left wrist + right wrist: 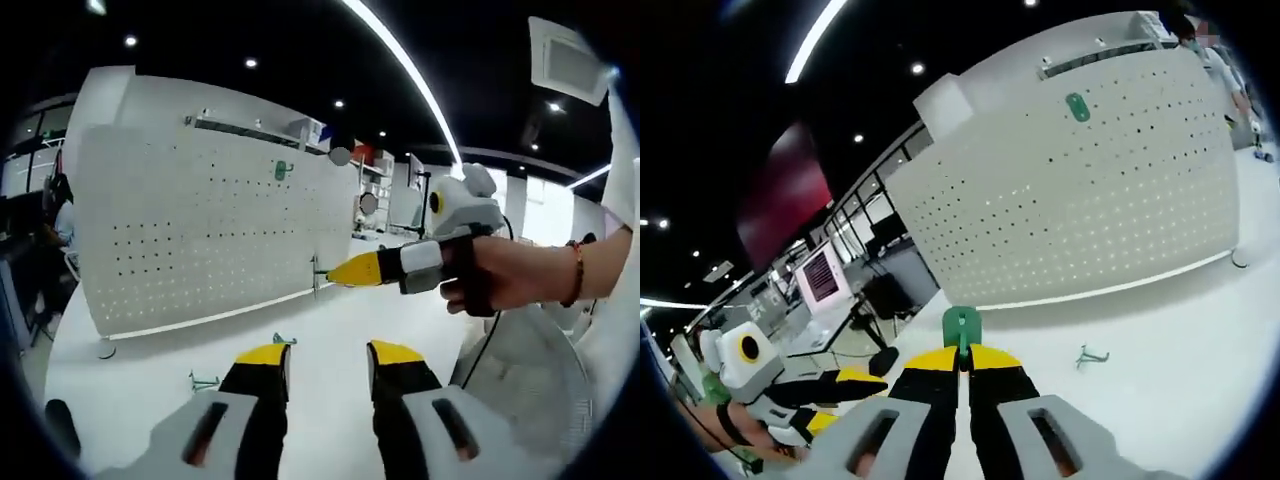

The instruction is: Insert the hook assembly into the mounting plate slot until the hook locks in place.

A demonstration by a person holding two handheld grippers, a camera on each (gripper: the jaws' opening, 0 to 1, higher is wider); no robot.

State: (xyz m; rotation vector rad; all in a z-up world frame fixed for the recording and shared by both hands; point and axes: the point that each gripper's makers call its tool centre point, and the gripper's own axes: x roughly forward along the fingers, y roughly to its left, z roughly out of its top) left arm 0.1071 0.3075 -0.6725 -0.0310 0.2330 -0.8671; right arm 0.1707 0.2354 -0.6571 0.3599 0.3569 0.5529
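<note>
In the left gripper view, the white pegboard (200,230) stands upright on the white table (330,330), with a green hook (283,170) already mounted near its top edge. Loose hooks lie on the table in front of it: one (203,381) to the left and another (283,340) just above the left gripper (327,362). That gripper's yellow-tipped jaws are spread and hold nothing. Farther right, the right gripper (345,271), carried in a hand (510,275), points at the pegboard's lower right edge with its tip close to the panel.

In the right gripper view, the left gripper (840,385) appears at lower left. At centre, the right gripper (962,362) has its jaws pressed together on the stem of a green hook assembly (962,325), whose green head projects beyond the jaw tips. The pegboard (1070,200) fills the upper right and carries its mounted hook (1077,106). A loose hook (1092,355) lies on the table (1180,340) to the right.

Judged step: transport and alignment; the held hook is not yet seated. The next move calls for bringing the hook's head square to a chosen slot, then pressing in until it locks. Contact between hook and board cannot be confirmed
</note>
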